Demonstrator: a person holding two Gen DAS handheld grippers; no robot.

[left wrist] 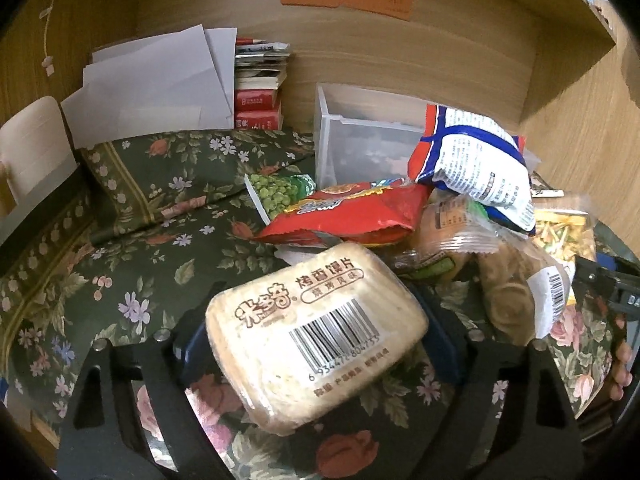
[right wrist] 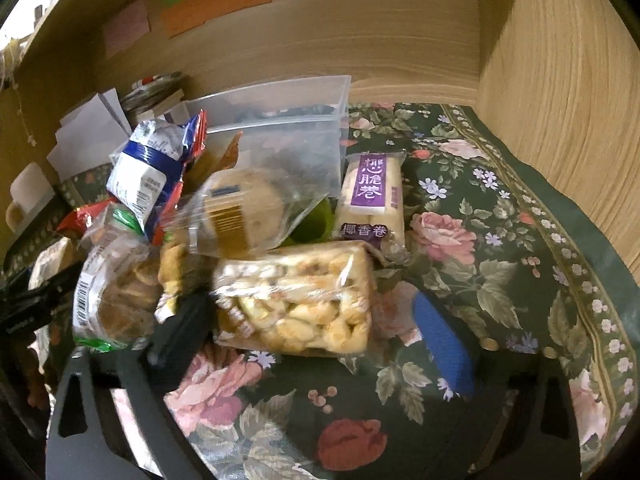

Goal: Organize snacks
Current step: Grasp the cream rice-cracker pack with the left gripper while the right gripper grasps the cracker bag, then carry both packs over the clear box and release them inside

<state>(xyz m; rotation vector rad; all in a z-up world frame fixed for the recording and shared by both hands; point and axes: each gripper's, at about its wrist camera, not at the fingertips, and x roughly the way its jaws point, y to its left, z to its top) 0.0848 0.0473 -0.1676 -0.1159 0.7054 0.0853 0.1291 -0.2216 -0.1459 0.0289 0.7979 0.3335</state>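
Note:
My left gripper (left wrist: 316, 340) is shut on a beige cracker pack with a barcode (left wrist: 316, 332), held above the floral cloth. Behind it lies a snack pile: a red bag (left wrist: 352, 212), a green pea bag (left wrist: 280, 192), a blue-white-orange bag (left wrist: 476, 160) and a round cookie pack (left wrist: 516, 292). A clear plastic bin (left wrist: 360, 136) stands at the back. My right gripper (right wrist: 316, 328) is open around a clear pack of puffed snacks (right wrist: 296, 300) lying on the cloth. A purple-labelled roll pack (right wrist: 370, 196) lies beside the bin (right wrist: 288, 120).
White papers (left wrist: 156, 88) and stacked red books (left wrist: 258, 96) stand at the back left. Wooden walls (right wrist: 560, 80) close in the back and right. Floral cloth (right wrist: 500, 220) covers the surface, bare on the right in the right wrist view.

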